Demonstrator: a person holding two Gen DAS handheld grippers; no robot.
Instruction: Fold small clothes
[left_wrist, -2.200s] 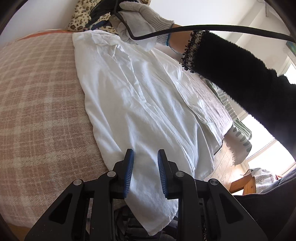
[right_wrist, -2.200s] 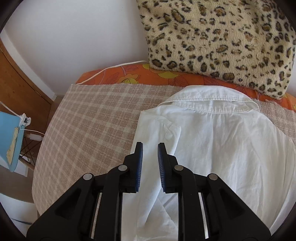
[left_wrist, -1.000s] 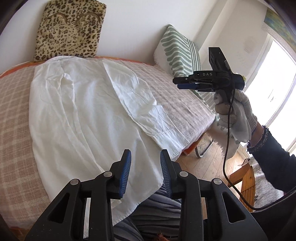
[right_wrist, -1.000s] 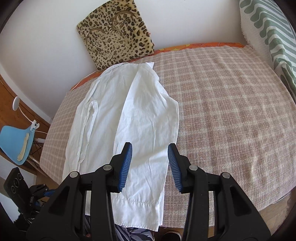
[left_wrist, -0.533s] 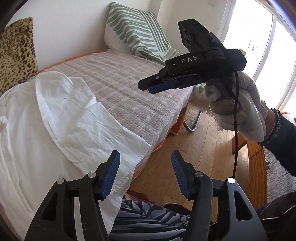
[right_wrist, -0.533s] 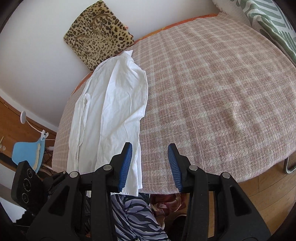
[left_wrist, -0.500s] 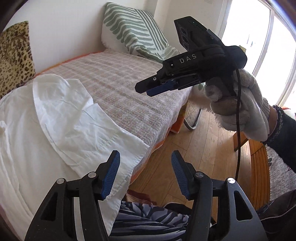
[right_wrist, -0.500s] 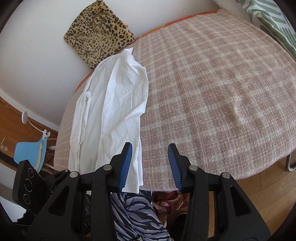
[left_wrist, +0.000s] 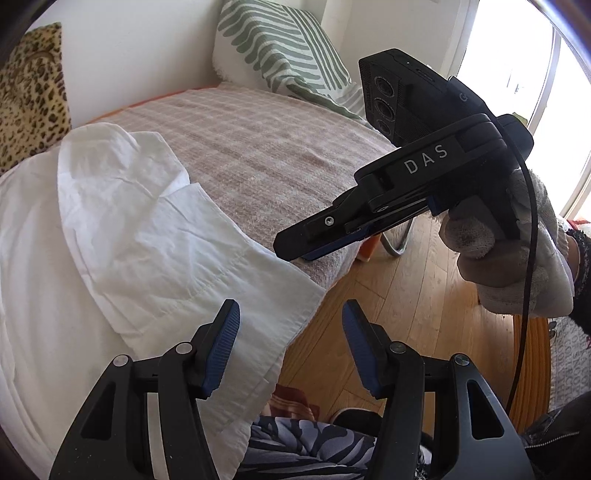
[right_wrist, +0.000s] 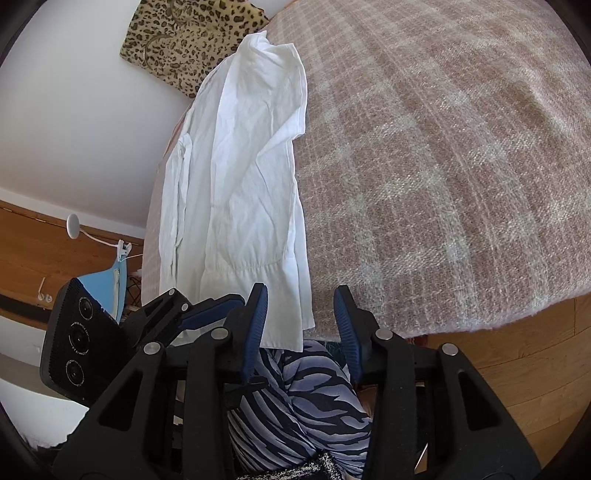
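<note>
A white shirt lies flat on the plaid bed cover, its sides folded inward, its hem hanging over the near bed edge. In the right wrist view the shirt runs from the leopard cushion down to the edge. My left gripper is open and empty, just above the hem's right corner. My right gripper is open and empty, close over the same hem corner. It shows in the left wrist view with its tip at the shirt's right edge. The left gripper also shows in the right wrist view, beside the hem.
A leopard cushion leans on the wall behind the collar. A striped green pillow sits at the far right of the bed. Wooden floor lies beyond the bed edge. A person's patterned trousers are below the hem. A blue chair stands left.
Both grippers have come down and closer to the hem at the near bed edge. The right gripper now reaches the shirt's right edge. Both stay open.
</note>
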